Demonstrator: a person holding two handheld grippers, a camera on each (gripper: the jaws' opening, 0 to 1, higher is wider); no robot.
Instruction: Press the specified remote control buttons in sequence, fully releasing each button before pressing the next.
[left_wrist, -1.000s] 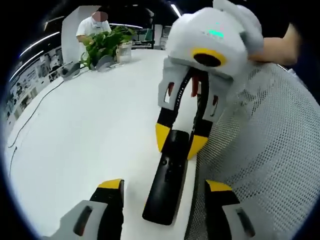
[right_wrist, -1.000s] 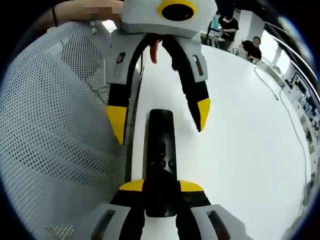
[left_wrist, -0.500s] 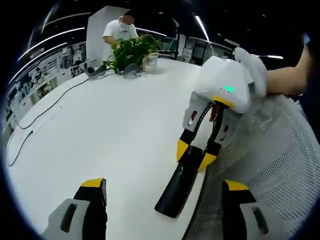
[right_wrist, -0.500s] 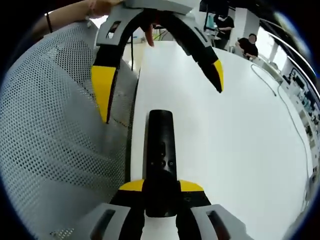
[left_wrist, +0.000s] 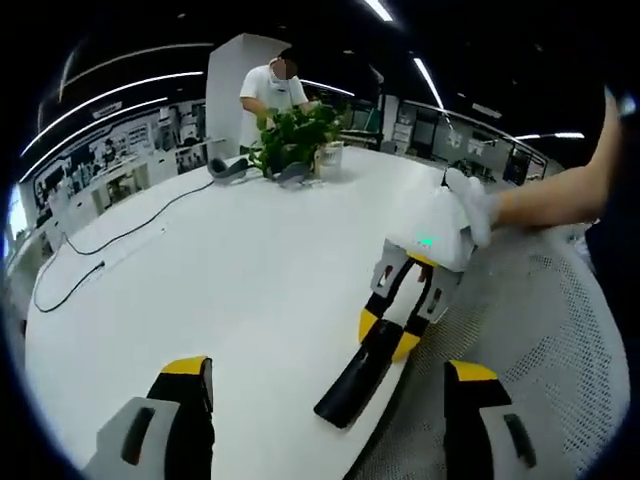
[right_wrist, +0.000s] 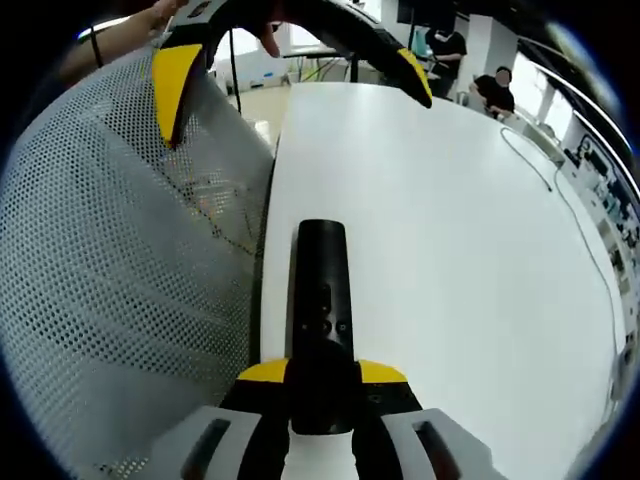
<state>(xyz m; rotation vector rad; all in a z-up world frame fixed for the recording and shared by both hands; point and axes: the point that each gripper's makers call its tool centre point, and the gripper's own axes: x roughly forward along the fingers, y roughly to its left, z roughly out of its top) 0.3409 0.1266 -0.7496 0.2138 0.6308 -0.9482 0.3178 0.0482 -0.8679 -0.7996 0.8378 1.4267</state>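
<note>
Meanwhile: Remote Clamped at Table Edge

Left gripper view: the black remote (left_wrist: 362, 374) lay on the white table (left_wrist: 200, 290), gripped by the right gripper (left_wrist: 388, 333); the left gripper (left_wrist: 325, 385) gaped wide, empty.

Right gripper view: the slim, buttoned remote (right_wrist: 322, 300) sat between clenched jaws beside a mesh chair (right_wrist: 110, 260).

Left claw (right_wrist: 290, 55) pulled up & away from remote (right_wrist: 321, 300), now well apart.

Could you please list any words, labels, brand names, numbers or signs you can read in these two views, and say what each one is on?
None can be read.
Remote control: button markings too small to read.
Wall displays behind the white table: too blurred to read.
Right gripper: a green light, no text.
</note>
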